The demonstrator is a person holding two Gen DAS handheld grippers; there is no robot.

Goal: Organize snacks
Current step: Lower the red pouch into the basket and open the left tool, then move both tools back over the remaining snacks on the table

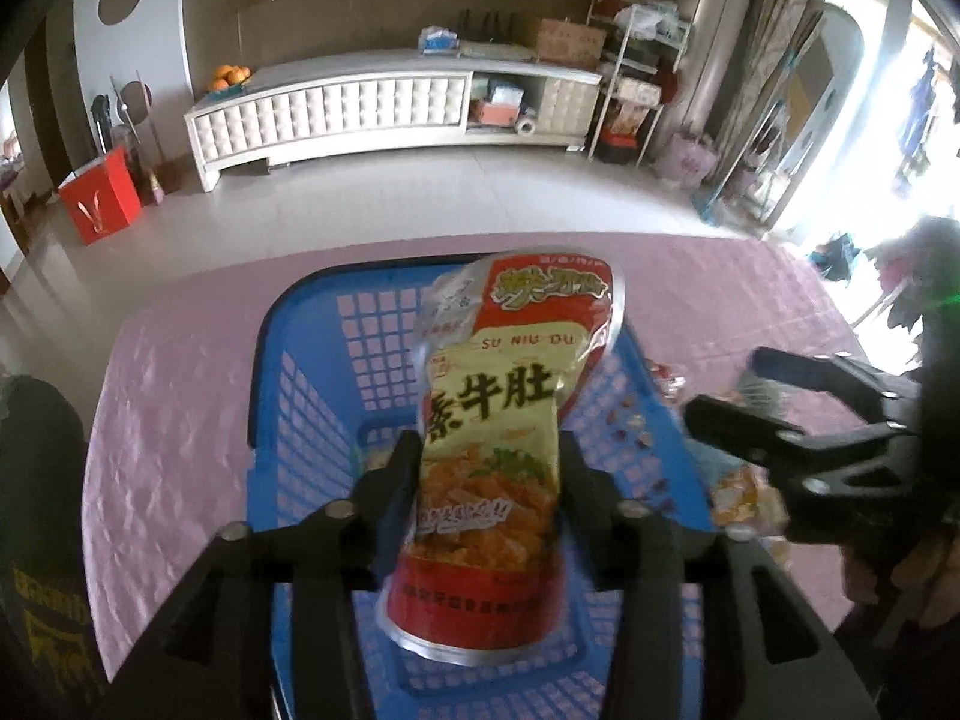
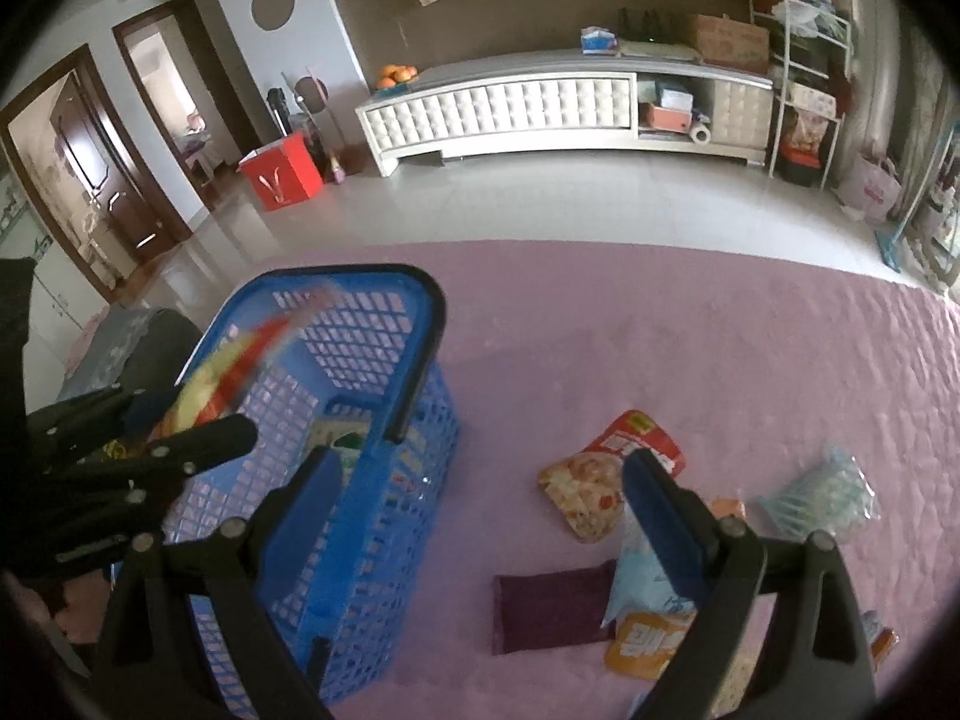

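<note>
Snack packet [image 1: 489, 456] hangs over the blue basket [image 1: 312, 372], between the left gripper's [image 1: 489, 468] fingers

The red-and-yellow packet stands with its long axis running away from the fingers, top tilted toward the basket's far rim; the fingers flank its lower half at a middling gap, and I cannot tell whether the pads press it. The right gripper [image 2: 486, 498], jaws wide and empty, hovers near the loose packets [image 2: 585, 495] on the pink cloth [image 2: 750, 360] beside the basket, so it is the nearer one to those
</note>
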